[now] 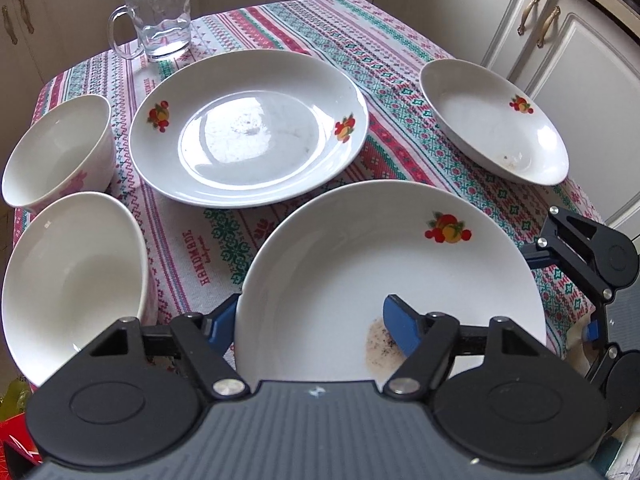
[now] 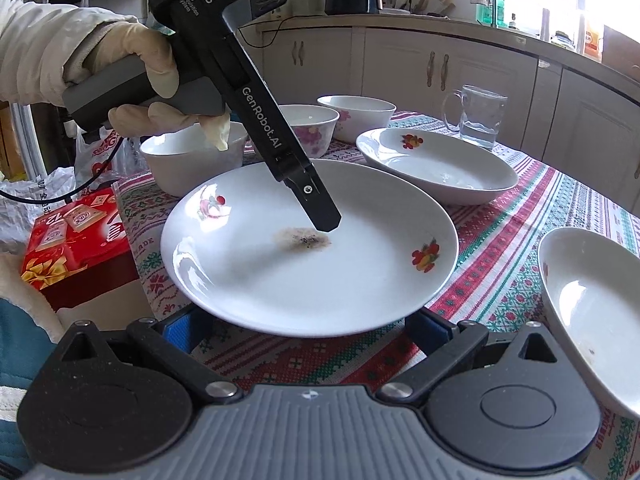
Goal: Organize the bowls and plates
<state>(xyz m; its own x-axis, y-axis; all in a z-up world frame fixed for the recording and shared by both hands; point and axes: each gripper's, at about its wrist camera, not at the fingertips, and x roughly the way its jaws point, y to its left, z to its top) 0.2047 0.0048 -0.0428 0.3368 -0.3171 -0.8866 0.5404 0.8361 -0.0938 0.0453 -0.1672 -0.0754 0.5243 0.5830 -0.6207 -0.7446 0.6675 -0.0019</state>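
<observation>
A white plate with fruit motifs and a brown stain (image 1: 360, 264) (image 2: 304, 248) is held tilted above the table. My left gripper (image 1: 308, 320) is shut on its near rim, one blue finger (image 1: 400, 326) on the plate's face, the other under it. In the right wrist view the left gripper's tip (image 2: 320, 212) rests by the stain. My right gripper (image 2: 308, 326) is open, its blue fingers (image 2: 182, 326) under the plate's edge, apart from it. A second fruit plate (image 1: 248, 128) lies mid-table. A deep fruit dish (image 1: 496, 120) (image 2: 592, 312) sits right. Two white bowls (image 1: 60, 148) (image 1: 72, 280) stand left.
A glass mug (image 1: 160, 16) (image 2: 480, 120) with some water stands at the far corner. The patterned tablecloth (image 1: 224, 248) covers the table. A red gift box (image 2: 76, 240) and bags lie beyond the table's edge. Kitchen cabinets (image 1: 560, 40) surround the table.
</observation>
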